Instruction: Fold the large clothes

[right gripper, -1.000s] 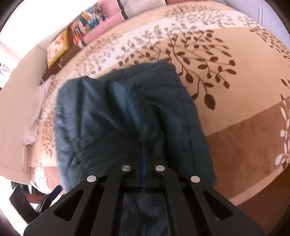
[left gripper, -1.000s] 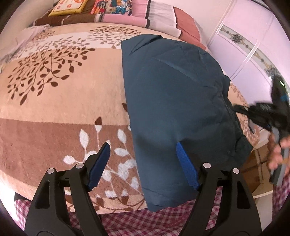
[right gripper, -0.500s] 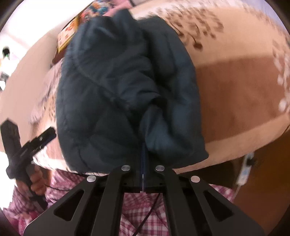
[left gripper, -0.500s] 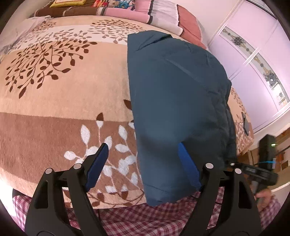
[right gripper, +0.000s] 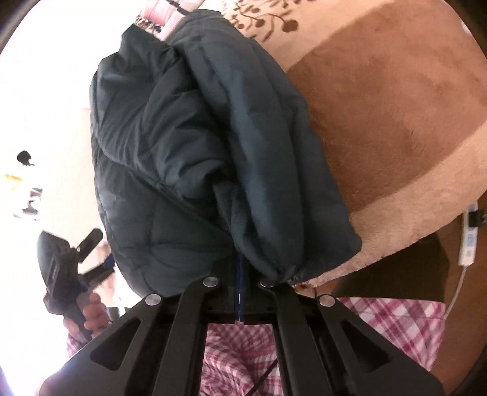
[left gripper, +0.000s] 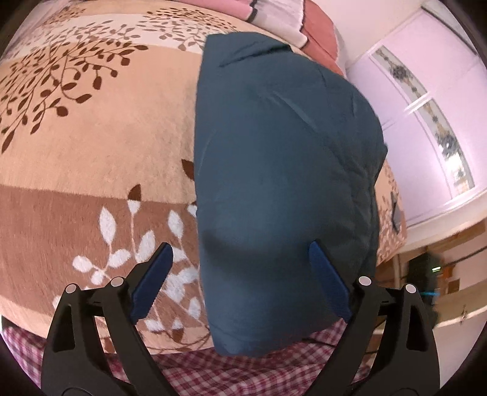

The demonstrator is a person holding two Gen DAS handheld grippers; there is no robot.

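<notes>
Bed blanket point(left gripper: 91, 146): beige and brown plush with a leaf print, spread across the bed; it carries the garment.
Jacket point(left gripper: 274, 170): dark teal padded garment, folded into a long bundle. It lies on the blanket toward the bed's right side, its near end overhanging the front edge. In the right wrist view point(right gripper: 194, 146) a gathered fold rises from the bundle to the right gripper.
Pillows point(left gripper: 292, 27): pink and white, stacked at the far end of the bed, beyond the jacket.
Wardrobe doors point(left gripper: 426, 100): pale lilac, to the right of the bed.
Checked clothing point(left gripper: 213, 371): red and white, the person's, just below the bed edge.
Left gripper point(left gripper: 240, 283): fingers spread wide apart, gripping nothing; positioned above the jacket's near end.
Right gripper point(right gripper: 240, 283): fingers closed together, clamped on a fold of the jacket near its cuffed end.
Power strip point(right gripper: 470, 234): white, hanging beside the bed's edge.
</notes>
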